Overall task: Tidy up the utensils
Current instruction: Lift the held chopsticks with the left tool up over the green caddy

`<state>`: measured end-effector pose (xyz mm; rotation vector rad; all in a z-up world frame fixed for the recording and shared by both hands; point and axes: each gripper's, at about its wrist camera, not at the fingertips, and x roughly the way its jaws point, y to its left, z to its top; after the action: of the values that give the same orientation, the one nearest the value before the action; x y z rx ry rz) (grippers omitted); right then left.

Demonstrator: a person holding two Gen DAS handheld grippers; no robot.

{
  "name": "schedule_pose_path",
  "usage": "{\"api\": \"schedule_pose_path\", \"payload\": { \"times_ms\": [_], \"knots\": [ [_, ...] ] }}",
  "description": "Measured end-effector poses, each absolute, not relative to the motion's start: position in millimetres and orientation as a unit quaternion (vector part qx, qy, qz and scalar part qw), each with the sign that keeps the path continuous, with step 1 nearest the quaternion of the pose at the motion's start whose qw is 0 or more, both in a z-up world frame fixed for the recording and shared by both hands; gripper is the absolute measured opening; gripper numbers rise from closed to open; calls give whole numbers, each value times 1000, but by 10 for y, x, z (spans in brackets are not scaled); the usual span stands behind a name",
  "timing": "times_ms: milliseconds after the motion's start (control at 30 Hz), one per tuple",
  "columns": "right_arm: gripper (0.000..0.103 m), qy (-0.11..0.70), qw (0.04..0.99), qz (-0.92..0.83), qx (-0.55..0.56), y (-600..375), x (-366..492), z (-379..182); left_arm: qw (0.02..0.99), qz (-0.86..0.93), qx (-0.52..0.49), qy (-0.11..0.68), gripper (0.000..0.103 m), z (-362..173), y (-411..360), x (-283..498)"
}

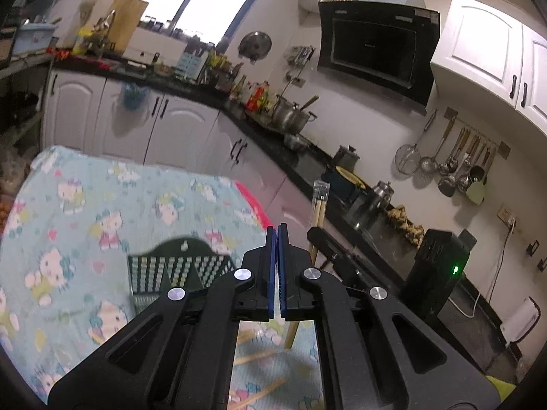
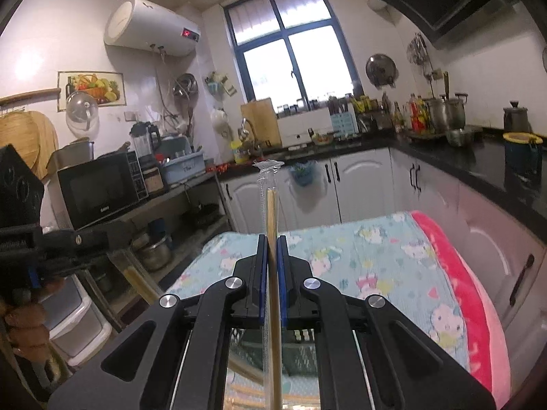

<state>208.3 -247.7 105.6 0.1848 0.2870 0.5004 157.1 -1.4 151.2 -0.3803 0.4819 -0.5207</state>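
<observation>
My right gripper (image 2: 272, 239) is shut on a pair of wooden chopsticks (image 2: 271, 212) in a clear plastic sleeve, which stick up past the fingertips. From the left wrist view that same pair of chopsticks (image 1: 319, 205) rises just right of my left gripper (image 1: 277, 229), with the right gripper (image 1: 328, 246) clamped on it. The left gripper is shut and nothing shows between its blue pads. A dark green mesh utensil basket (image 1: 177, 266) lies on the cloth below it, also glimpsed as the basket (image 2: 301, 352) under the right gripper. Loose chopsticks (image 1: 259, 358) lie on the cloth.
A table under a light blue cartoon-cat cloth (image 1: 102, 205) with a pink edge (image 2: 471, 307) sits below both grippers. A black counter (image 1: 307, 164) with pots and white cabinets runs behind it. A microwave (image 2: 99, 188) stands on a shelf. A hand (image 2: 27, 317) holds the left gripper.
</observation>
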Motion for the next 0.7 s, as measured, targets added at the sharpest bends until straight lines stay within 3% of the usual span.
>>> {"api": "schedule_pose_path", "payload": {
  "times_ms": [367, 700],
  "knots": [
    [6, 73, 964, 239, 89, -2370, 2416, 1302, 929, -238, -186, 214, 0, 1700, 51, 1759],
    [6, 53, 974, 207, 74, -2228, 2715, 1176, 928, -226, -202, 219, 0, 1616, 153, 1909]
  ]
}}
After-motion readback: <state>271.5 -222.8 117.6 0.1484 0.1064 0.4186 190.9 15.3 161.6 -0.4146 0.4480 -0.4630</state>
